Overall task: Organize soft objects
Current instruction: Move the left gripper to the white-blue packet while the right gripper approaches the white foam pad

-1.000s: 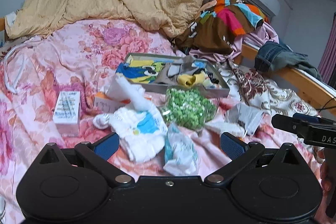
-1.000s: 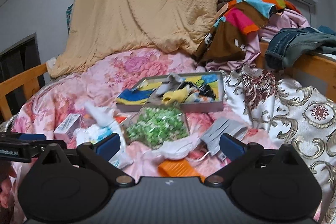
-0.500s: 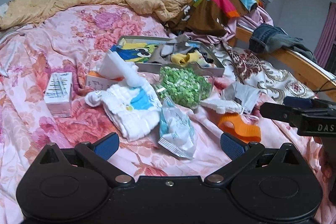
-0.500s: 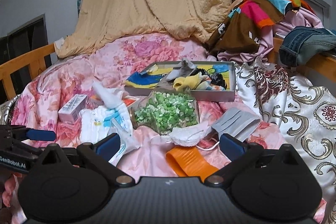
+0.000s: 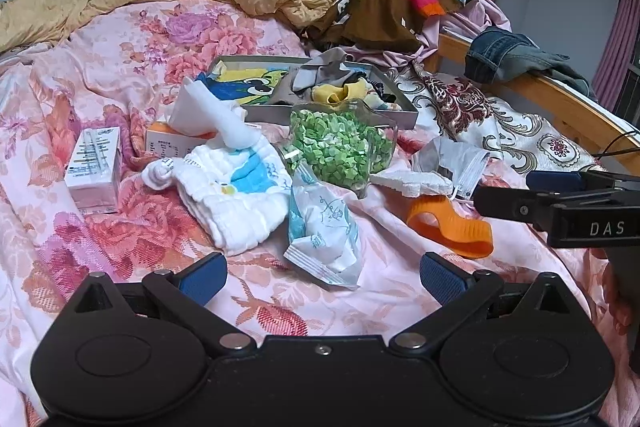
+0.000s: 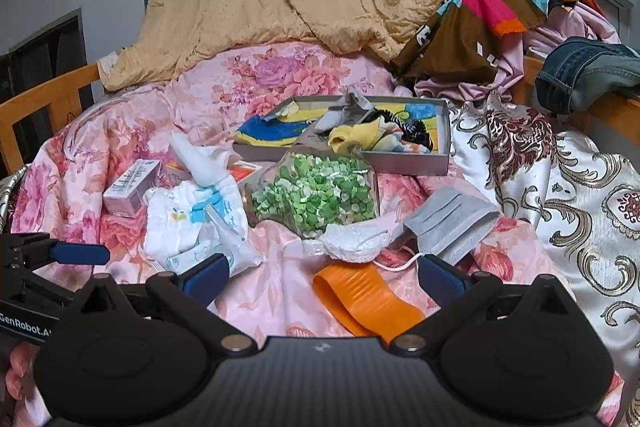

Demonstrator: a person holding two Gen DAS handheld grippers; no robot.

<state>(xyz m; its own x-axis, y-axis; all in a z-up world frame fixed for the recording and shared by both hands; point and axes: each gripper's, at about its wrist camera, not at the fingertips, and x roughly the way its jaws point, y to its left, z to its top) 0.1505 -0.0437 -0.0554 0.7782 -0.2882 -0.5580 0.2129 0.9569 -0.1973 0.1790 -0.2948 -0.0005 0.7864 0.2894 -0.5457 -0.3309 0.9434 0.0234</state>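
Small white box (image 5: 94, 167) at nine o'clock on the floral bedspread (image 5: 120, 67), folded white cloth (image 5: 236, 195) at centre, grey tray (image 5: 400, 115) of soft items at twelve o'clock, orange strap (image 5: 450, 227) at three o'clock, left gripper (image 5: 320, 273) and right gripper (image 6: 322, 277) both spread wide, holding nothing.

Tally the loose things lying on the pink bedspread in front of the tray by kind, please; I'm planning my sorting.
Cloths: 1, white folded cloth
Face masks: 2, grey mask, white mask
Packets: 1, tissue packet
Boxes: 2, white box, orange box
Clear containers of green bits: 1
Orange bands: 1
Total: 8
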